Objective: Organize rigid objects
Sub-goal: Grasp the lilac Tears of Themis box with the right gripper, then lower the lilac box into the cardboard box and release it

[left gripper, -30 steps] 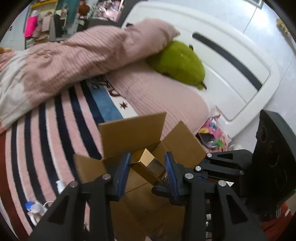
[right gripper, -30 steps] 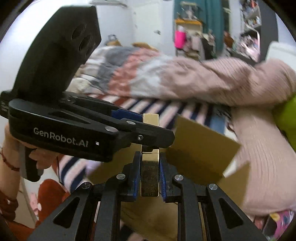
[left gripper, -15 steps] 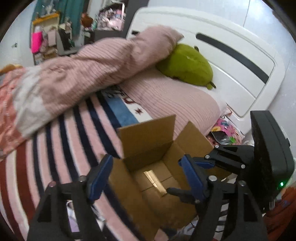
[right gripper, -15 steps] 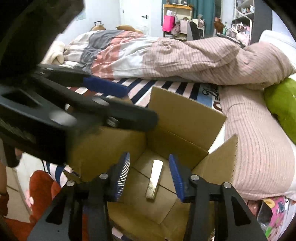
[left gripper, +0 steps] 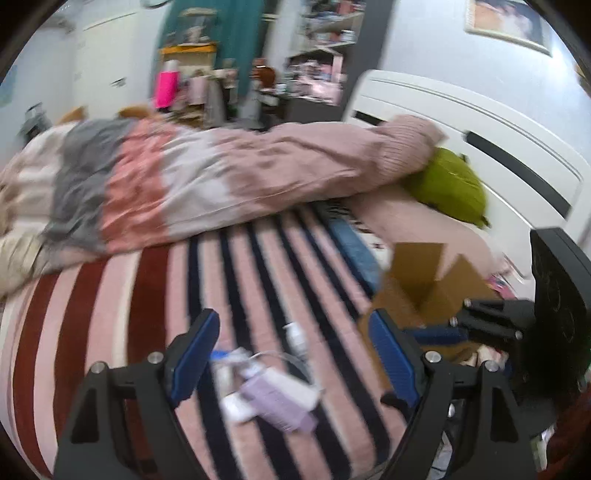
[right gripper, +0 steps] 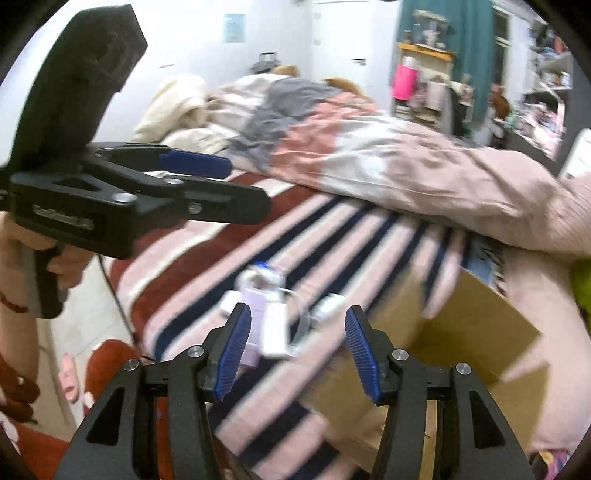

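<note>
both grippers, left gripper (left gripper: 291, 354) and right gripper (right gripper: 297, 349), have just been opening, empty, over small white and purple plastic things (left gripper: 266, 391) on the soft striped blanket (left gripper: 147, 295), beside the brown cardboard box (right gripper: 480, 332).

A rumpled quilt (left gripper: 192, 184) in grey, coral and pink lies across the bed's striped sheet (left gripper: 110, 314). A green plush toy (left gripper: 448, 188) rests against the white headboard (left gripper: 480, 122), partly under the quilt. A framed picture (left gripper: 506, 20) hangs above. Cluttered shelves (right gripper: 421, 81) and a teal curtain (right gripper: 476, 48) occupy the background.
</note>
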{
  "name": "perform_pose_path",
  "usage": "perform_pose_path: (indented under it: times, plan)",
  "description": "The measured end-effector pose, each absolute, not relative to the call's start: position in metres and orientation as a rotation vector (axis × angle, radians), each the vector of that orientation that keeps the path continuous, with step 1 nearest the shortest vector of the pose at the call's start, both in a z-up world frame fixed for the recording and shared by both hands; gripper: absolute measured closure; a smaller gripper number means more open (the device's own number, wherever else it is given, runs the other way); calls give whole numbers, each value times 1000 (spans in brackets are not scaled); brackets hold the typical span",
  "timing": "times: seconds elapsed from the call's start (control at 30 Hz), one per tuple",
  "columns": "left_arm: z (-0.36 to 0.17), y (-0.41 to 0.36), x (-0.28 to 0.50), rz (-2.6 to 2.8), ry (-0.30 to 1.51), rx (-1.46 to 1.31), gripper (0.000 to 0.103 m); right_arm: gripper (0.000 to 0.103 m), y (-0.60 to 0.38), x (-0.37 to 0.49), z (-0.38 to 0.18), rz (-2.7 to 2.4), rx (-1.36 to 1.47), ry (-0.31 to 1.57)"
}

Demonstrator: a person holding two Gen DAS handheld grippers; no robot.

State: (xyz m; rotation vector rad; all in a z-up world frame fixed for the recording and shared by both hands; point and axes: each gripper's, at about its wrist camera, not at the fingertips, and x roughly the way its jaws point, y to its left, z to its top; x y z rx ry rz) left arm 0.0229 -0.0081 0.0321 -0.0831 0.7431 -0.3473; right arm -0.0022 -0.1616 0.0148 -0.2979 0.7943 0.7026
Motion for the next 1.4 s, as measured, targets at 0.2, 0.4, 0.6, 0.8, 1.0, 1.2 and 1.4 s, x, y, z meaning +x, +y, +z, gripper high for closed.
perform_pose_path:
  times: [0.2,0.4,0.6,0.8,1.0,1.2,1.4]
  plan:
    - [-18,42,15,-260,769,-151,23,54,-105,7,-45,771,-323,959]
    - [-62,66,10,-242,808,-211,23,54,-83,30,-100,745,-295,1067]
    - [-84,75,13,-239,842,-237,23,53,-80,57,-133,665,-305,1124]
    - [-90,71,15,-245,859,-232,23,68,-75,55,-132,716,-318,1115]
    - [-82,64,11,-267,859,-228,23,70,-71,42,-118,742,-365,1060]
    - [-58,51,6,-360,829,-256,23,70,-67,25,-76,797,-391,946]
    - [-17,30,8,-443,762,-259,40,70,-71,4,-16,853,-441,790]
